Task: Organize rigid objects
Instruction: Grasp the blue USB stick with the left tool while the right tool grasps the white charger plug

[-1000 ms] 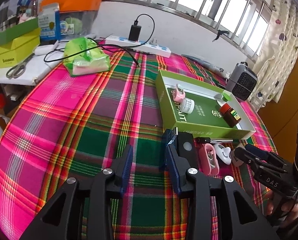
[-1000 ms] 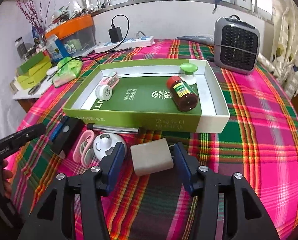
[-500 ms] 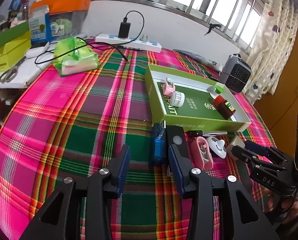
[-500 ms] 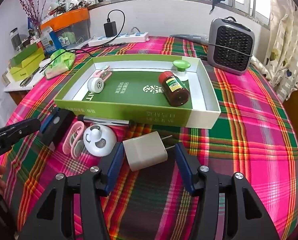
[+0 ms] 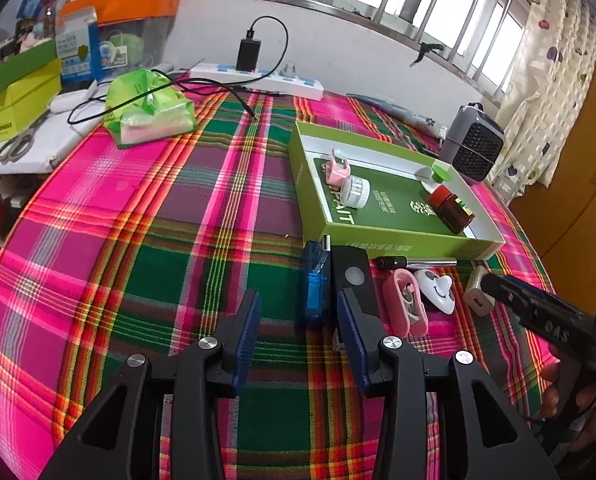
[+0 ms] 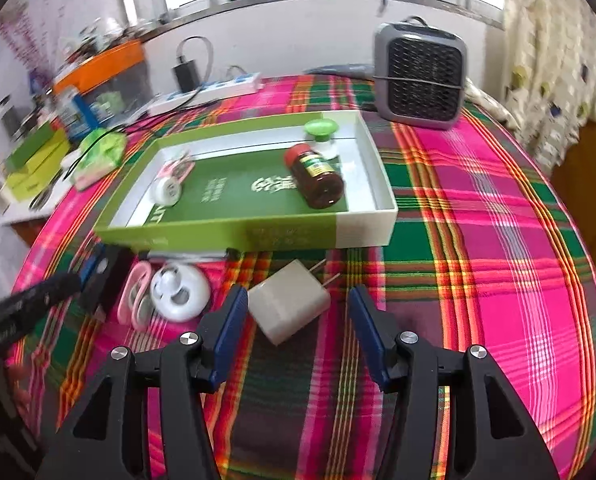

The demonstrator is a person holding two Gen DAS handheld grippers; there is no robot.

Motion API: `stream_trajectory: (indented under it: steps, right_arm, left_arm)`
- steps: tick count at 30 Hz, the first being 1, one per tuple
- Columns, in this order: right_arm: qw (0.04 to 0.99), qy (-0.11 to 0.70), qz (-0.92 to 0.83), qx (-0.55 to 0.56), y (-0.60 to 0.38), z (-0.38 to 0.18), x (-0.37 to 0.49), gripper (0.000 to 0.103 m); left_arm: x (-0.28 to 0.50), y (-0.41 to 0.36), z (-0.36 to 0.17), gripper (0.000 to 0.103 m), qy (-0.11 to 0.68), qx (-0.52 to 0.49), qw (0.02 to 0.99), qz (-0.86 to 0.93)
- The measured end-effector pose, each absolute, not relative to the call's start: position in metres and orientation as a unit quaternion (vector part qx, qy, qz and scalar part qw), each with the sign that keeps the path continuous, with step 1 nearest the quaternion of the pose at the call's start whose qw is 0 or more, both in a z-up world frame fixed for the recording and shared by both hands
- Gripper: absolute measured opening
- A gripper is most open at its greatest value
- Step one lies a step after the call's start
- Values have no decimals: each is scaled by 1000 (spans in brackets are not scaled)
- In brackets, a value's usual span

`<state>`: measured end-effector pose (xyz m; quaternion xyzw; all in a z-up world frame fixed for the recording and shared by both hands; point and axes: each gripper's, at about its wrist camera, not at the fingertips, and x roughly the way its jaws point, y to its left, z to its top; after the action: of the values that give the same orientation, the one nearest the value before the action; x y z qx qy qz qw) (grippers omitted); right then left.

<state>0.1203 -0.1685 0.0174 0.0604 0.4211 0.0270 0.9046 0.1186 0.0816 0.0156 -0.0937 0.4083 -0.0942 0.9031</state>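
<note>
The right hand-held gripper (image 6: 294,328) hovers with jaws spread, nothing gripped, astride the white plastic plug-in charger (image 6: 288,300) lying on the plaid-covered bench (image 6: 477,240), prongs aimed at the green cardboard tray (image 6: 234,232) just beyond. The left hand-held gripper (image 5: 298,328), also open, faces the blue-and-black rectangular block (image 5: 331,280). A white round gadget (image 6: 180,294) crowds the charger's left.
</note>
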Motion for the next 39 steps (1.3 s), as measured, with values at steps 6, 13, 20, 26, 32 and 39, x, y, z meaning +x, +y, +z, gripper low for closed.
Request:
stream_trajectory:
  steps: [6, 13, 20, 26, 32, 39]
  right_arm:
    - [897, 437, 9, 70, -165, 10, 136, 54]
    - [893, 447, 3, 53, -164, 5, 133, 54]
    - [894, 447, -12, 25, -178, 3, 121, 54]
    - [894, 448, -19, 14, -185, 3, 118, 54]
    - [894, 448, -14, 10, -184, 3, 119, 54]
    - [895, 446, -11, 6, -183, 3, 120, 54]
  left_arm:
    - [119, 81, 14, 39, 412, -93, 902, -92]
    - [121, 80, 13, 39, 415, -90, 901, -94]
    - [123, 77, 14, 39, 415, -74, 902, -95]
    - [125, 69, 19, 39, 416, -36, 903, -100]
    - [125, 72, 19, 39, 420, -17, 903, -85]
    - [133, 67, 15, 39, 429, -2, 899, -86]
